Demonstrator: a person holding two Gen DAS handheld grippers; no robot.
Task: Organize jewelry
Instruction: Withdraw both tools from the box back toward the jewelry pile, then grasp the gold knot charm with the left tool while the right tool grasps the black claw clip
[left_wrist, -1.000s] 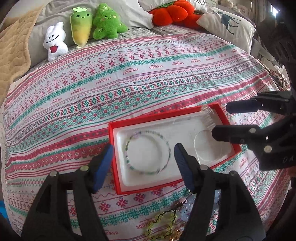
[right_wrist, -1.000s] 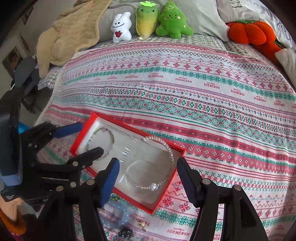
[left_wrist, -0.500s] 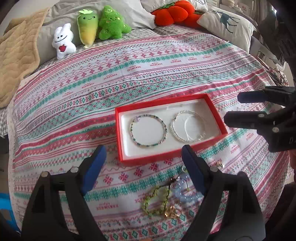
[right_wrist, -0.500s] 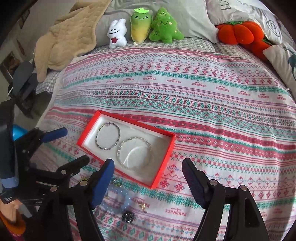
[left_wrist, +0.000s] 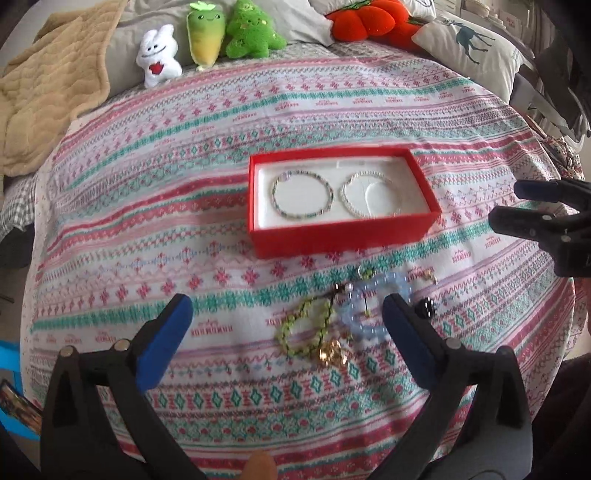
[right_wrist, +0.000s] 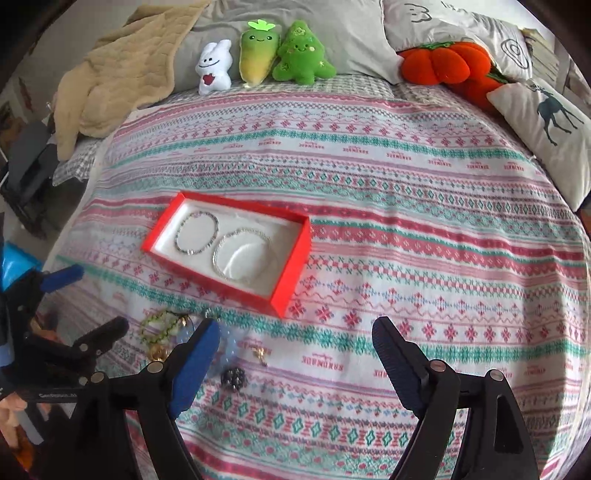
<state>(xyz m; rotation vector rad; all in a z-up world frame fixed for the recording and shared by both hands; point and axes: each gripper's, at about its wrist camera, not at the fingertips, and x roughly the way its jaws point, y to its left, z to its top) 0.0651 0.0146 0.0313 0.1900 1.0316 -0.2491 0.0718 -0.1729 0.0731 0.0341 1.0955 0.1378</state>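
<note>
A: Red box (left_wrist: 345, 232) sits mid-bed on the woven striped bedspread (left_wrist: 184, 206). It is rectangular, with stiff card walls and a white padded liner. Two round bracelets lie flat inside, side by side: a dark multicolour beaded bracelet (left_wrist: 303, 195) on the left and a pale silvery bracelet (left_wrist: 367, 195) on the right, their rims just about touching.

B: And loose on the cloth, just in front of the box, there's a heap: a green braided bracelet (left_wrist: 304, 328), a chunky translucent blue bead bracelet (left_wrist: 373, 306) and a gold charm (left_wrist: 332, 354), all tangled together. A small dark round bead cluster (left_wrist: 424, 308) lies just beside them.

A: Left claw (left_wrist: 286, 343) is spread wide with blue rubber pads, holding nothing and hovering over that heap.

B: Right claw (right_wrist: 295, 360) is likewise gaping and empty, above bare bedspread. Its view adds a tiny gold earring (right_wrist: 260, 354) near the dark cluster, sharper here than in the left view.

A: The right view also shows the box turned at an angle, with one corner pointing toward the camera. The left view has it square-on.

B: Soft stuff lines the far edge: white bunny plush (right_wrist: 214, 68), carrot plush (right_wrist: 256, 51), green tree plush (right_wrist: 301, 53), orange pumpkin cushion (right_wrist: 450, 62), deer pillow (right_wrist: 546, 122), and a quilted tan blanket (right_wrist: 125, 70) on the left.

A: There's wide open bedspread between the box and the plush row, and plenty to the box's right. The bed falls away at the left edge.
</note>
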